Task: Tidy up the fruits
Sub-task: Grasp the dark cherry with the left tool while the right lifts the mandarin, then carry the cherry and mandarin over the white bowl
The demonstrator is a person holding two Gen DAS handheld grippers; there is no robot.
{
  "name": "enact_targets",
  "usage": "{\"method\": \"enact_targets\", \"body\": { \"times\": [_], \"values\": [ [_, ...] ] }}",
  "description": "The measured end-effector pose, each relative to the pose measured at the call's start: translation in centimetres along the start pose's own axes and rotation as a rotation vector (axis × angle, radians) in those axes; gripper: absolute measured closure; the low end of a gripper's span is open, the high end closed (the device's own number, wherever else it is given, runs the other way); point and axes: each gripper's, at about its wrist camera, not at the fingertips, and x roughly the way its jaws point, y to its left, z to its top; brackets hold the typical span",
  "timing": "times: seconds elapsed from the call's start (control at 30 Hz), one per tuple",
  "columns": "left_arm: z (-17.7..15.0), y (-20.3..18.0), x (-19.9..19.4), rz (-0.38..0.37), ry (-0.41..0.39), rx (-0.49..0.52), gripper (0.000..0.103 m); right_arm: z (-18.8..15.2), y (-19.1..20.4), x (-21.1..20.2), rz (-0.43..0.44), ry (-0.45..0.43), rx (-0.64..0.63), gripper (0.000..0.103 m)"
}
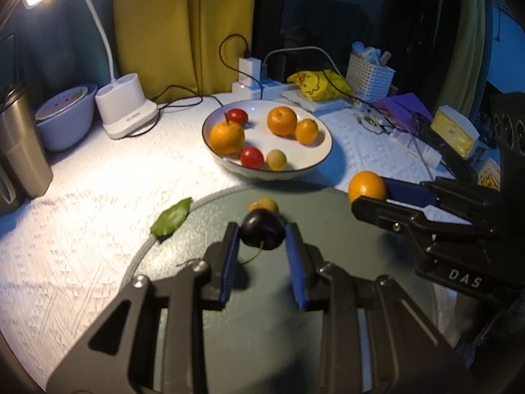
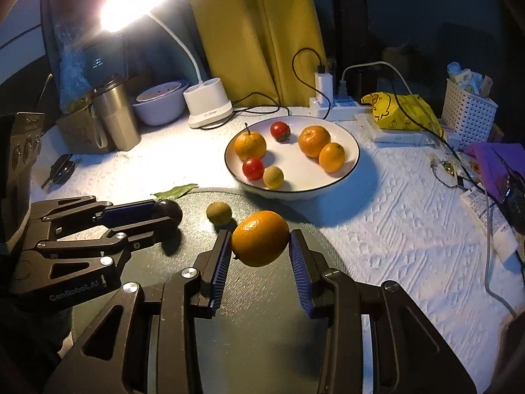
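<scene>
My left gripper (image 1: 262, 234) is shut on a dark cherry (image 1: 262, 232) with a stem, above the round grey-green mat (image 1: 262, 312). It also shows in the right wrist view (image 2: 164, 211). My right gripper (image 2: 261, 241) is shut on an orange (image 2: 260, 238), held over the mat's far edge; it also shows in the left wrist view (image 1: 367, 189). A small tan fruit (image 2: 219, 212) lies on the mat just beyond both grippers. The white bowl (image 2: 347, 167) behind holds three oranges, two red fruits and one tan fruit.
A green leaf (image 1: 172, 219) lies at the mat's left edge. A desk lamp base (image 2: 208, 106), steel tumbler (image 2: 115, 115) and lilac bowl (image 2: 160, 105) stand at back left. Power strip with cables (image 2: 331, 105), yellow bag (image 2: 403, 111) and white basket (image 2: 469, 108) are at back right.
</scene>
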Motion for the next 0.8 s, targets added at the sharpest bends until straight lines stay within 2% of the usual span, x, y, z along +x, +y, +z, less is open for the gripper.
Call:
{"method": "enact_targets", "body": {
  "times": [0.8],
  "values": [
    [5.5, 0.2, 4.3, -0.015, 0.013, 0.024, 0.073, 4.0, -4.6, 3.8, -0.003, -0.002, 0.042, 0.064]
  ]
}}
